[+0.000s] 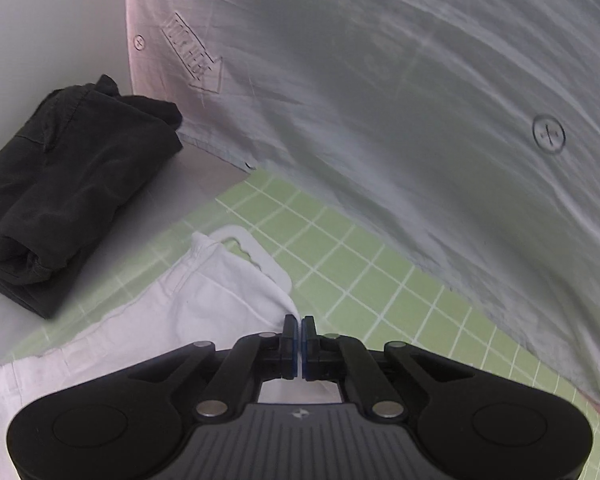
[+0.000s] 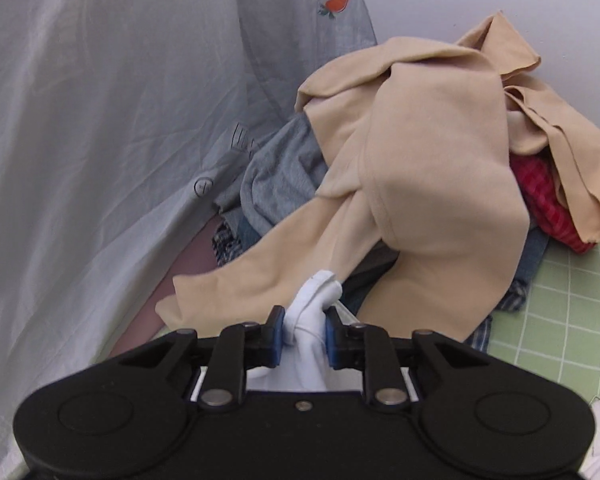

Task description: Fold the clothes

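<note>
A white garment (image 1: 204, 296) lies over the green grid mat (image 1: 364, 264), stretching left and toward the camera in the left wrist view. My left gripper (image 1: 299, 322) is shut on a thin corner of that white cloth, its pads pressed together. In the right wrist view my right gripper (image 2: 303, 320) is shut on a bunched fold of white cloth (image 2: 312, 312), which fills the gap between the blue pads. Beyond it sits a pile of unfolded clothes topped by a beige garment (image 2: 432, 168).
A folded black garment (image 1: 56, 196) rests on the table at the left. A large grey-white printed sheet (image 1: 400, 92) hangs across the back of both views. Grey, denim, plaid and red (image 2: 548, 208) clothes lie under the beige one. A white board handle (image 1: 256, 252) shows on the mat.
</note>
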A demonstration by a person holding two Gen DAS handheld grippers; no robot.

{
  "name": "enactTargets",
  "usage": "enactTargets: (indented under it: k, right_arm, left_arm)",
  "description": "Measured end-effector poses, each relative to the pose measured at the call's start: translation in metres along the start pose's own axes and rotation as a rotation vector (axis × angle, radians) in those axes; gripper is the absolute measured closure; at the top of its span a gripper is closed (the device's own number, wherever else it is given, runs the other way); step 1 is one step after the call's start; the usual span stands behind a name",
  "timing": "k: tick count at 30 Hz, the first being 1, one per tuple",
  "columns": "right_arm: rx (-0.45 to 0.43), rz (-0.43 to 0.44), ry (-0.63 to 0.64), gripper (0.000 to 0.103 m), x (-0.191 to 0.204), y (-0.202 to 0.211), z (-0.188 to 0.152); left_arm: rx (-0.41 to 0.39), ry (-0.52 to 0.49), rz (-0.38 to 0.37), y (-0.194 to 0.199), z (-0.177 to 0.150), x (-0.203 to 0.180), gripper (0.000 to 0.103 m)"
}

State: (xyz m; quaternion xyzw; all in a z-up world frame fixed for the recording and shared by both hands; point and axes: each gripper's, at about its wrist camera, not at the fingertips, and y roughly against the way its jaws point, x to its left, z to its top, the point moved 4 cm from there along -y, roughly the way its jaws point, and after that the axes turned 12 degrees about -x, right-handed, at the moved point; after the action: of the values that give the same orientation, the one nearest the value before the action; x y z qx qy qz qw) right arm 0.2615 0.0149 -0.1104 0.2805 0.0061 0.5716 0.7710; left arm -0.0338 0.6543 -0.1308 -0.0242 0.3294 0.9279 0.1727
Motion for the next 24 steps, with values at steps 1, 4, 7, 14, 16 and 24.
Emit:
enactTargets:
  k: [1,4,7,14,16,24]
  right_arm:
    - [-0.015,0.001,-0.026,0.082,-0.004,0.000,0.010]
    - [-0.019,0.037,-0.070,0.083,-0.007,-0.011,0.023]
    - [-0.018,0.055,-0.060,0.079,-0.002,-0.024,0.024]
    - [-0.058,0.055,0.145,0.014,0.012,-0.004,0.012]
    - [-0.021,0.078,0.209,0.013,0.010,0.011,-0.001]
    - [0.152,0.121,0.369,0.012,-0.021,0.084,-0.079]
  left_arm:
    - [-0.012,0.034,-0.015,0.000,0.009,0.003,0.101]
    - [-0.043,0.099,-0.061,-0.003,0.030,0.007,0.101]
    - [-0.055,0.045,-0.077,-0.012,0.032,-0.008,0.092]
    - [-0.135,-0.063,-0.117,0.032,0.026,0.001,0.027]
    - [-0.123,-0.095,-0.114,0.050,0.016,0.016,0.026]
    - [-0.064,-0.250,-0.076,0.136,-0.049,0.100,0.022]
